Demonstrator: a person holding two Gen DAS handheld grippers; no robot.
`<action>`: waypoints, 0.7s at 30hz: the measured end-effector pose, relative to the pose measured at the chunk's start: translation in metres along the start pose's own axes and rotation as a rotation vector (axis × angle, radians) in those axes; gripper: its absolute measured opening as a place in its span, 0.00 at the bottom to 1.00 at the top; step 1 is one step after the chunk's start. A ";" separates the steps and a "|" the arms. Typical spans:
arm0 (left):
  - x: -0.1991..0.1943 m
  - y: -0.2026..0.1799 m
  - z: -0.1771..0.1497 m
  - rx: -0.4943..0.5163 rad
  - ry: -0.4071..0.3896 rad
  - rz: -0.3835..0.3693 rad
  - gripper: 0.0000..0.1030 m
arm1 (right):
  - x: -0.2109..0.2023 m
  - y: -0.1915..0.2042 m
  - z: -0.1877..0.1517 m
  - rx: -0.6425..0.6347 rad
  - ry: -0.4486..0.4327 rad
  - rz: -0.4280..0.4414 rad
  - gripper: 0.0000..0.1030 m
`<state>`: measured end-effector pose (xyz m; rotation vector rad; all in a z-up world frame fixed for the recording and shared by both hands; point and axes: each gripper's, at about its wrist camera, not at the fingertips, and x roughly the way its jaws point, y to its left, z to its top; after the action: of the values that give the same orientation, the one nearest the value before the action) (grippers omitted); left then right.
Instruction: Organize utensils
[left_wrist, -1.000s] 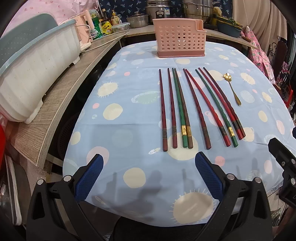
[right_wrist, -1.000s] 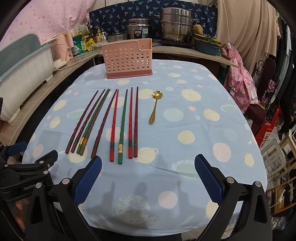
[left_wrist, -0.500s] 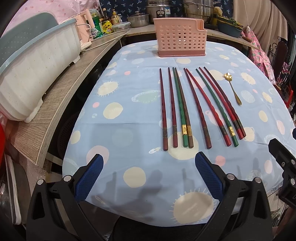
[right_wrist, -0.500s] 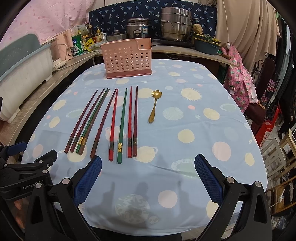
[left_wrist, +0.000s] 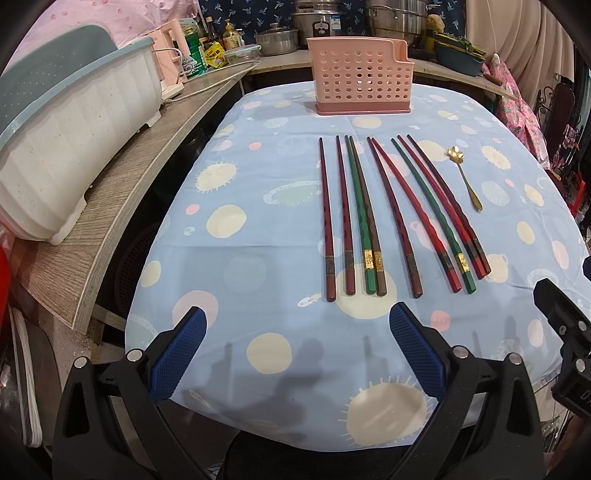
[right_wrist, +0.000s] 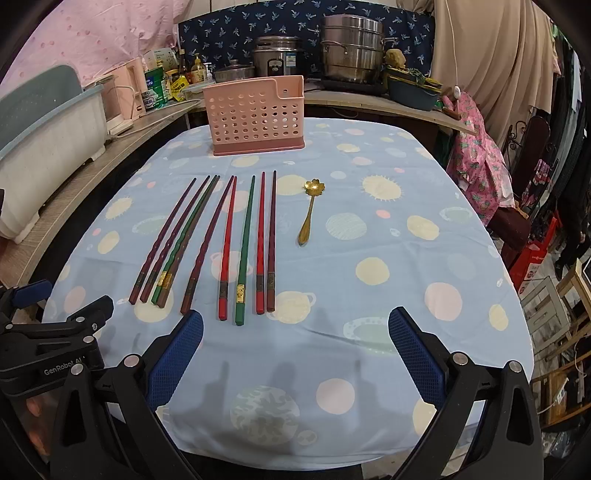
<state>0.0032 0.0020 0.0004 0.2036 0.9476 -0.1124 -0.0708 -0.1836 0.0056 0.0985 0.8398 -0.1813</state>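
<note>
Nine chopsticks (left_wrist: 388, 218) lie in a row just in front of the pink perforated utensil holder (left_wrist: 362, 75), thick ends toward the grippers, probably laid out for easy pickup. A gold flower spoon (right_wrist: 309, 214) lies to the right of the row. The left gripper (left_wrist: 297, 352) and right gripper (right_wrist: 295, 354) hover at the worktop's (right_wrist: 388, 280) near edge, fingers spread wide, holding nothing. A blue spotted cloth covers the worktop; steel pots (right_wrist: 351, 51) crowd the counter behind the holder.

Both grippers hover side by side at the near edge, level: left gripper (left_wrist: 297, 347) and right gripper (right_wrist: 295, 347), jaws spread wide, holding nothing.
</note>
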 end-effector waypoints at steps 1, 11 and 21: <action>0.000 0.000 0.000 0.000 0.000 -0.001 0.92 | 0.000 0.000 0.000 -0.001 0.000 -0.001 0.94; 0.000 0.000 0.000 0.000 0.000 -0.001 0.92 | 0.000 0.000 0.000 -0.001 0.000 0.000 0.94; 0.000 0.003 0.002 -0.016 0.004 -0.010 0.92 | 0.001 0.000 0.000 0.001 -0.002 0.000 0.94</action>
<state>0.0050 0.0047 0.0020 0.1842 0.9531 -0.1137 -0.0704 -0.1837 0.0052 0.0993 0.8377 -0.1819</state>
